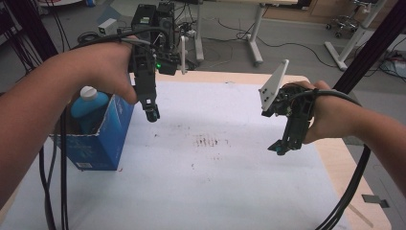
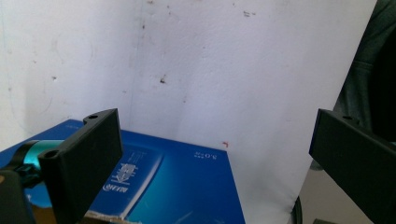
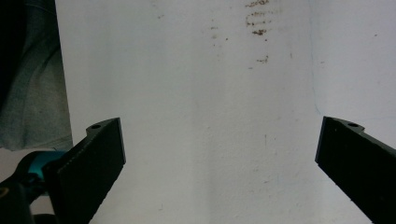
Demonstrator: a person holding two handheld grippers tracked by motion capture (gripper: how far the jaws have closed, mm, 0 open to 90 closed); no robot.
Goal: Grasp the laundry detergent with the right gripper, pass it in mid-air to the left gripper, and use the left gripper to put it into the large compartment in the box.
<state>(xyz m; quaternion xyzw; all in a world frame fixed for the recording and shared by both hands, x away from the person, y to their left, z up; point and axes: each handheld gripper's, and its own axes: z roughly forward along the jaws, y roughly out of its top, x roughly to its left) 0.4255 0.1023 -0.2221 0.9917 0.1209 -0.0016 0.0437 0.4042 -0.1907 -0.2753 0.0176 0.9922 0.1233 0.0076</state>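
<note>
An open blue carton (image 1: pixel 103 143) stands at the left of the white sheet (image 1: pixel 215 187), with a teal bottle (image 1: pixel 88 106) with a white cap upright inside it. My left gripper (image 1: pixel 152 115) hangs just right of the carton's top, pointing down. In the left gripper view its jaws (image 2: pixel 217 116) stand wide apart with nothing between them, above the carton's printed side (image 2: pixel 187 186). My right gripper (image 1: pixel 280 148) hovers over the right part of the sheet. Its jaws (image 3: pixel 222 123) are open and bare above the white surface.
Brown stains (image 1: pixel 210 141) mark the sheet's middle. The wooden table edge (image 1: pixel 347 163) runs along the right. Black cables (image 1: pixel 52 191) trail at the lower left and lower right (image 1: pixel 352 191). Black equipment (image 1: pixel 158 24) and desk legs (image 1: pixel 256 33) stand beyond the far edge.
</note>
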